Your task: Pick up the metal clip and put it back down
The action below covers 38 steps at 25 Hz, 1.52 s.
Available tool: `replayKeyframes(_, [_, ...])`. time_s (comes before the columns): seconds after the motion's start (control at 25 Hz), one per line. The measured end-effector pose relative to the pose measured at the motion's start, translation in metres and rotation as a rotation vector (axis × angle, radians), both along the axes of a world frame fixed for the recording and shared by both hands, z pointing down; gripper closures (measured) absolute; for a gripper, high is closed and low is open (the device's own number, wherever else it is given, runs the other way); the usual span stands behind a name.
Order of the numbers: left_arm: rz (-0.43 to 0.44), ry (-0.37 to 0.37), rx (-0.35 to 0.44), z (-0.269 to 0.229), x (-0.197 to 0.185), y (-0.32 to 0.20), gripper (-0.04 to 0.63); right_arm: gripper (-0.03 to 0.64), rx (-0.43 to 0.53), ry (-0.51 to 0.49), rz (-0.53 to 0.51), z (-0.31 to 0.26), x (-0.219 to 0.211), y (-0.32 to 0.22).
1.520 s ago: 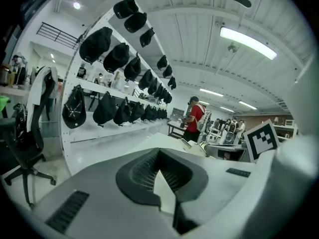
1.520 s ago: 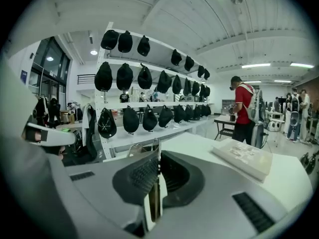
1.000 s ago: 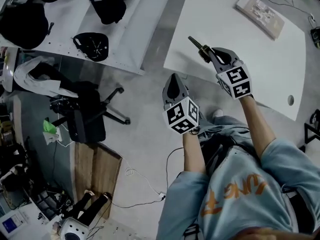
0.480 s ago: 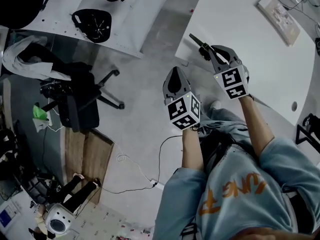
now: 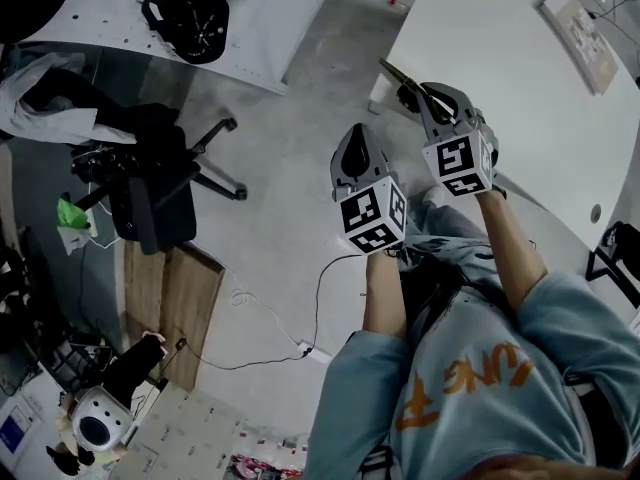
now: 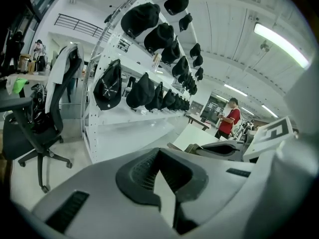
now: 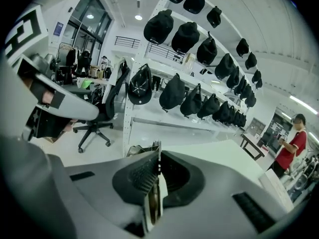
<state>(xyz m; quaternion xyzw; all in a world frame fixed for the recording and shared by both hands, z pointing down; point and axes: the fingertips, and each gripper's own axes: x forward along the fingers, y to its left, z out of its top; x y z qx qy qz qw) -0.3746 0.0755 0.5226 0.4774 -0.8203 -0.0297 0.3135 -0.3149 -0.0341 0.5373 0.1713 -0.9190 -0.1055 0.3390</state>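
Note:
My right gripper (image 5: 412,96) is shut on the metal clip (image 5: 392,72), a thin dark strip that pokes out past the fingertips, up in the air over the near corner of the white table (image 5: 520,78). In the right gripper view the clip (image 7: 156,180) stands on edge, pinched between the ribbed pads, at the gripper's tip (image 7: 157,176). My left gripper (image 5: 347,156) hangs over the floor just left of the right one, apart from the clip. Its jaws are shut on nothing, as the left gripper view (image 6: 163,185) shows.
A black office chair (image 5: 150,198) stands on the concrete floor at the left. Behind it runs a white shelf with black caps (image 5: 185,23). A white box (image 5: 580,38) lies far back on the table. A cable (image 5: 270,318) trails over the floor. A person in red (image 6: 230,116) stands far off.
The head view has swung, so table and shelf sit further right and up. The right gripper keeps hold of the clip, now at the table's corner rather than further in over its top.

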Motion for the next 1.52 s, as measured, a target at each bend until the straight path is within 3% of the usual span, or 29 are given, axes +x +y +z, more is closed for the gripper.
replayKeyframes(0.44, [0.014, 0.002, -0.034, 0.008, -0.025, 0.013, 0.586, 0.583, 0.107, 0.068, -0.062, 0.014, -0.031, 0.021])
replayKeyframes(0.72, [0.034, -0.007, -0.043, 0.008, -0.033, 0.013, 0.586, 0.526, 0.078, 0.075, -0.078, 0.028, -0.035, 0.03])
replayKeyframes(0.96, [0.005, -0.025, -0.031, 0.0, -0.042, 0.009, 0.586, 0.512, -0.08, -0.069, -0.053, 0.011, -0.028, 0.036])
replayKeyframes(1.2, [-0.011, -0.07, 0.01, -0.028, -0.033, 0.001, 0.586, 0.514, -0.154, -0.182, -0.012, -0.015, -0.002, 0.034])
replayKeyframes(1.52, [0.009, -0.154, 0.089, -0.078, -0.006, -0.013, 0.586, 0.58, -0.248, -0.332, 0.033, -0.058, 0.032, 0.022])
